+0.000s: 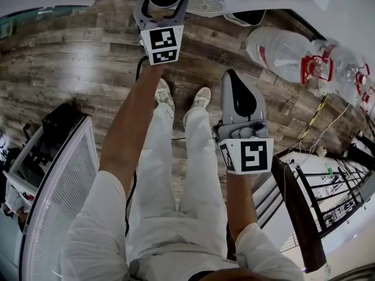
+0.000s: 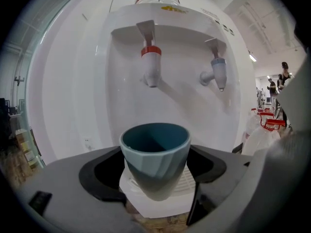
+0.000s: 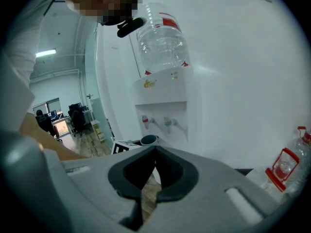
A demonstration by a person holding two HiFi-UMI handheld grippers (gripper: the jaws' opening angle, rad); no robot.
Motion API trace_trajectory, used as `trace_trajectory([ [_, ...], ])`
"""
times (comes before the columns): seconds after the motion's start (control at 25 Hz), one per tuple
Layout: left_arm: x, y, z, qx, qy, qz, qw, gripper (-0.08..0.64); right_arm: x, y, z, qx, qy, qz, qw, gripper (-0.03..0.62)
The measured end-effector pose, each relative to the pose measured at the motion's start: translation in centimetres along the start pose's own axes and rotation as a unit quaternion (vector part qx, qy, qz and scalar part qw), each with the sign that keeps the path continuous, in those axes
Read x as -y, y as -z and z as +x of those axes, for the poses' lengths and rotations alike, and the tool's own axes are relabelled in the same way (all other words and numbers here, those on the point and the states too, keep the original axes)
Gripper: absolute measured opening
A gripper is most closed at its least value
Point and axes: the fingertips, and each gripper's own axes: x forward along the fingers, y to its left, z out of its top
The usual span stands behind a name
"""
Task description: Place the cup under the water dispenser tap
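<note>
Blue cup in left gripper below red tap (yellow logo illegible)

Wood-plank floor beneath clear water jugs and a person's white shoes.

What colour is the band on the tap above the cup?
Red band, best in the left gripper view.

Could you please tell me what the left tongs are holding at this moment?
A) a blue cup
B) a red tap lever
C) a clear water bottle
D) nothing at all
A: in the left gripper view the left tongs are closed on either side of a blue cup, held upright in front of the white water dispenser.
</note>
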Motion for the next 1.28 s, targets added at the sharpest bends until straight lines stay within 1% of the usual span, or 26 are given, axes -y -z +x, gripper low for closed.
trace_trajectory([
  [0.16,0.1,0.2,-0.2,-0.013,0.006,-0.006,0.9999,0.403,-0.4,-0.5,-0.1,0.003,-0.004,0.002,1.000,0.000],
  [0.32,-0.3,0.0,-0.5,-0.024,0.001,-0.015,0.9996,0.403,-0.6,-1.2,-0.3,0.006,-0.005,0.000,1.000,0.000],
  [0.52,0.3,0.1,-1.9,-0.043,0.020,-0.003,0.9989,0.405,-0.7,-2.6,-1.1,0.015,-0.001,0.003,1.000,0.000],
  [0.72,0.5,-1.0,-3.9,-0.047,0.013,-0.016,0.9987,0.403,-0.9,-4.0,-2.0,0.021,0.003,0.002,1.000,0.000],
  [0.88,0.8,-3.2,-6.1,-0.043,0.009,-0.032,0.9985,0.403,-1.4,-5.8,-2.9,0.030,0.000,-0.002,1.000,0.000],
  [0.96,1.2,-4.5,-7.4,-0.041,0.016,-0.041,0.9982,0.402,-1.6,-6.9,-3.6,0.036,0.002,0.001,0.999,0.000],
  [1.04,1.6,-5.9,-8.6,-0.038,0.023,-0.039,0.9982,0.399,-1.7,-8.0,-4.3,0.041,0.003,0.001,0.999,0.000],
  [1.16,1.2,-8.6,-10.5,-0.028,0.018,-0.038,0.9987,0.368,-2.2,-9.4,-5.3,0.048,0.000,-0.003,0.999,0.000],
  [1.28,1.0,-11.6,-12.6,-0.017,0.009,-0.062,0.9979,0.328,-2.6,-10.5,-6.5,0.050,0.000,-0.006,0.999,0.000],
])
